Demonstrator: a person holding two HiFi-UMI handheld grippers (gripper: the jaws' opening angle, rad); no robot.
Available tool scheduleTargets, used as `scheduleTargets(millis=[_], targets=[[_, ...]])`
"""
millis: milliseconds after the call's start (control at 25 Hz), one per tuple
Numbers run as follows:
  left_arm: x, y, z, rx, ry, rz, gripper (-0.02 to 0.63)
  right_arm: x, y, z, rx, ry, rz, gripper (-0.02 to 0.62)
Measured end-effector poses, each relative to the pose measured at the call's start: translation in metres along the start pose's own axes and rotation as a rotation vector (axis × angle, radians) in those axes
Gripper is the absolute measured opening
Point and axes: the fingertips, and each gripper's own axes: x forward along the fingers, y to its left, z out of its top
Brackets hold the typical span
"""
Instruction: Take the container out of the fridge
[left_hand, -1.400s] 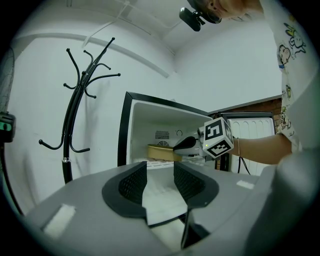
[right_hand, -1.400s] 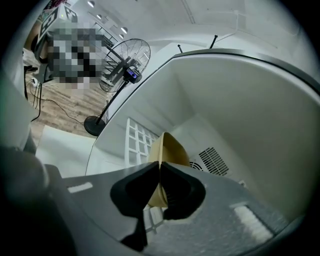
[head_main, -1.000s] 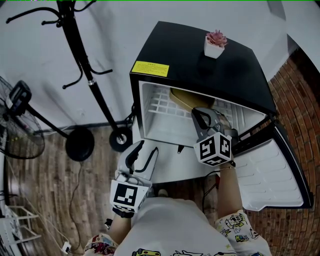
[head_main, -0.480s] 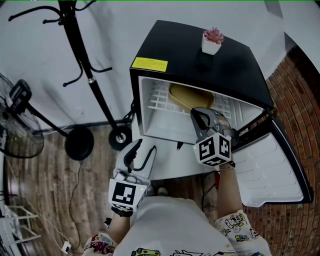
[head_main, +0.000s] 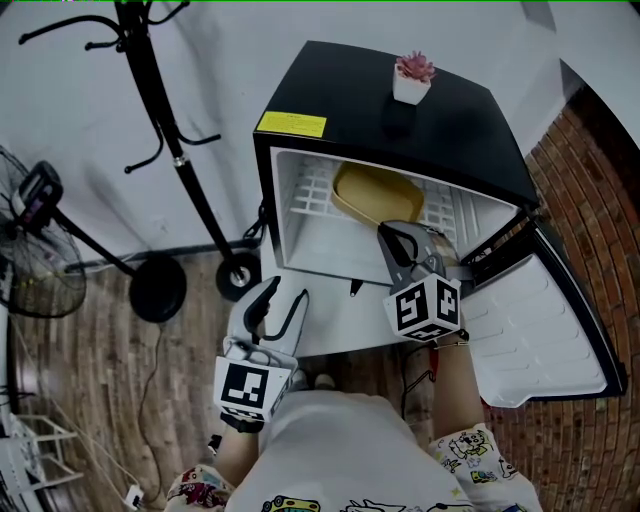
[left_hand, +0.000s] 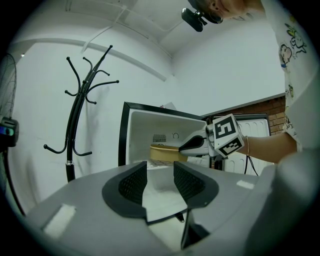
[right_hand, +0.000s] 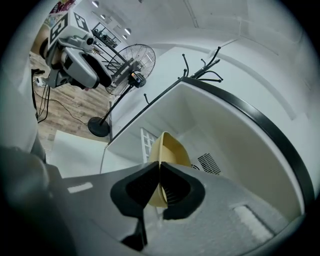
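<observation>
While your left gripper (head_main: 283, 298) hangs at lower centre-left of the head view, jaws apart and empty, well short of the fridge (head_main: 400, 120), it gives the load no support.

Centre frame: the yellow container (head_main: 375, 192) sits on the wire shelf (head_main: 312, 195) inside the open fridge. Just right of it, your right gripper (head_main: 405, 238) is clenched on the container's near rim, a thin edge pinch only.

Risks, as judged:
- The rim may slip from the pads if you pull fast.
- The container may tilt or snag on the shelf wires.
- Lifting early could knock it against the cabinet's top edge.

Far right: the door (head_main: 545, 330) stands wide, so it is no obstacle.
</observation>
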Motion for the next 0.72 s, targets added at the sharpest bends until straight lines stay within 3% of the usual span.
scheduleTargets(millis=[720], targets=[[-0.007, -0.005, 0.001, 0.0, 0.025, 0.021, 0.141, -0.057, 0.027, 0.015, 0.105, -0.095, -0.005, 0.017]])
